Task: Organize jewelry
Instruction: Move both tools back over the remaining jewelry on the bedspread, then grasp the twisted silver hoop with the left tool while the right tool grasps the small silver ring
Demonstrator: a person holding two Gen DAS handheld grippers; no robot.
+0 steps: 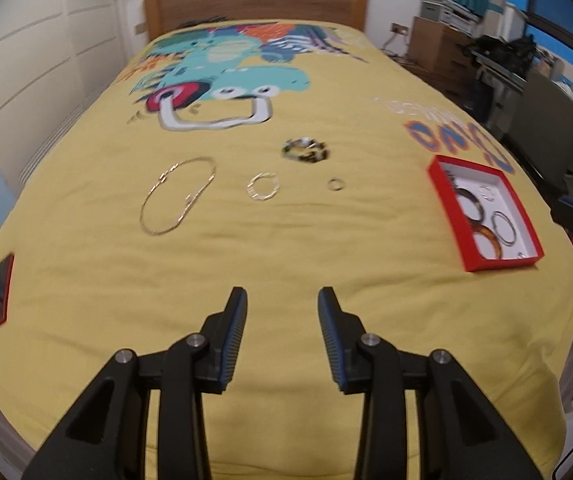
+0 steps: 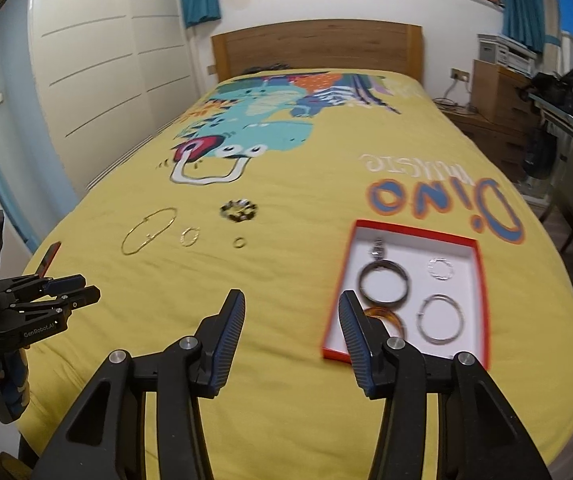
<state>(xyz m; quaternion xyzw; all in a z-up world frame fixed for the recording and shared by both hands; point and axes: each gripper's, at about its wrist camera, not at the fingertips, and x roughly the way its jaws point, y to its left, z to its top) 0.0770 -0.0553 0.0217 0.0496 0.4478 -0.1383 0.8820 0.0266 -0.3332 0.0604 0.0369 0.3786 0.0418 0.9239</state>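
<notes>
A red box (image 1: 446,208) (image 2: 482,280) with a white inside lies on the yellow bedspread and holds several bangles and rings. Loose on the spread lie a thin gold chain (image 1: 178,196) (image 2: 148,230), a hoop bracelet (image 1: 263,187) (image 2: 190,237), a small ring (image 1: 335,184) (image 2: 240,242) and a beaded bracelet (image 1: 305,149) (image 2: 239,210). My left gripper (image 1: 282,300) (image 2: 82,290) hovers open and empty over the near part of the bed, short of the loose pieces. My right gripper (image 2: 291,304) is open and empty, its right finger (image 2: 356,332) over the box's near left corner.
A red-edged flat lid (image 1: 1,288) (image 2: 48,258) lies at the bed's left edge. A wooden headboard (image 2: 318,46) stands at the far end, white wardrobe doors (image 2: 98,60) to the left, and a desk with clutter (image 2: 526,92) to the right.
</notes>
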